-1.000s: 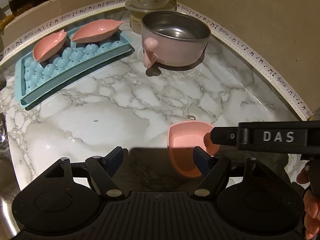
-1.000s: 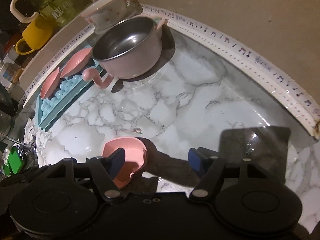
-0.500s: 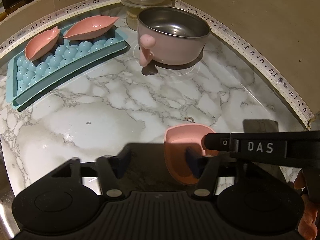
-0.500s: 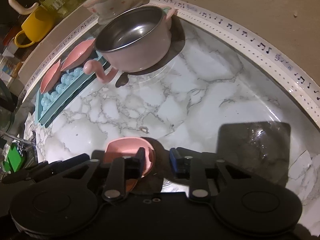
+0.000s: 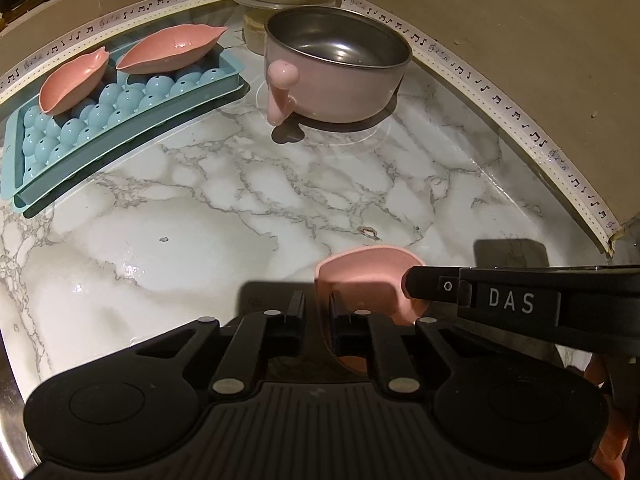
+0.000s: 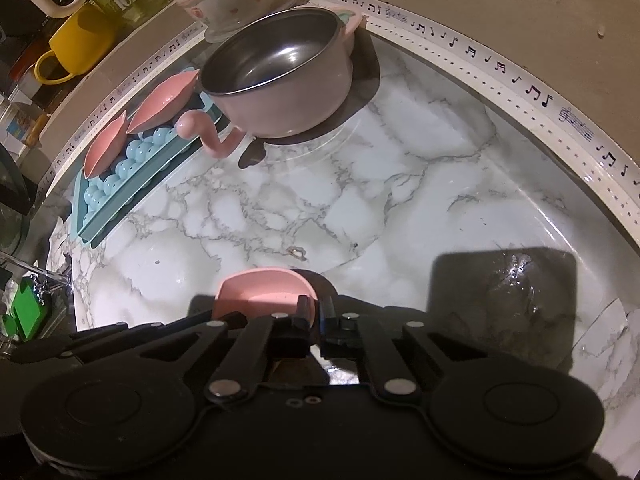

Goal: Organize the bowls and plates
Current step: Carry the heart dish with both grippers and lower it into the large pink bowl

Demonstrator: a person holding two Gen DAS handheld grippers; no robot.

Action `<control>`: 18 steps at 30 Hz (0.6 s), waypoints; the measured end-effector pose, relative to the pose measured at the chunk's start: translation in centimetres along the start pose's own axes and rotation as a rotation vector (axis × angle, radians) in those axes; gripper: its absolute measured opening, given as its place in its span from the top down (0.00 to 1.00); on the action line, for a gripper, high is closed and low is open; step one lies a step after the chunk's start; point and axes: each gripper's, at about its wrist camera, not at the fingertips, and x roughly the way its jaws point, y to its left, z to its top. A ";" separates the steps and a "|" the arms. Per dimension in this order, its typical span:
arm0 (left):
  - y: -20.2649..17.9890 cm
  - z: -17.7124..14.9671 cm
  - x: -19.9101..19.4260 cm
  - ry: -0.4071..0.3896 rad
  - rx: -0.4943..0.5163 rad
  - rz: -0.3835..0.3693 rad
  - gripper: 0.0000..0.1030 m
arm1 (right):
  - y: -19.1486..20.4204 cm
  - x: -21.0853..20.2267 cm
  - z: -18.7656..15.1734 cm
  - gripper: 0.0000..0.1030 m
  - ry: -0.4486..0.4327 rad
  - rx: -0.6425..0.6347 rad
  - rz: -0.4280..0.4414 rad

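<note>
Marble counter (image 5: 192, 240) carries a small pink dish (image 5: 360, 276) near its front edge, pinched on opposite rims by the just-closed left gripper (image 5: 316, 312) and right gripper (image 6: 318, 318), with its matching dishes (image 5: 172, 50) far back-left.

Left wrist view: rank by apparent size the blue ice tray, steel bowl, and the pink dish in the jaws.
1. blue ice tray, widest span.
2. steel bowl.
3. pink dish, smallest, though partly hidden by the jaws and nearest the camera, so its true size is unsure.
</note>
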 end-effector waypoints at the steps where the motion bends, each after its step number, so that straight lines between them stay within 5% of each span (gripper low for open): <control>1: 0.0 0.0 -0.1 -0.002 0.002 -0.005 0.90 | 0.0 -0.1 -0.1 0.98 -0.001 -0.001 0.000; 18: -1.3 -0.9 -6.1 -0.060 0.048 -0.051 0.91 | 1.1 -5.6 -1.4 0.98 -0.065 0.010 0.014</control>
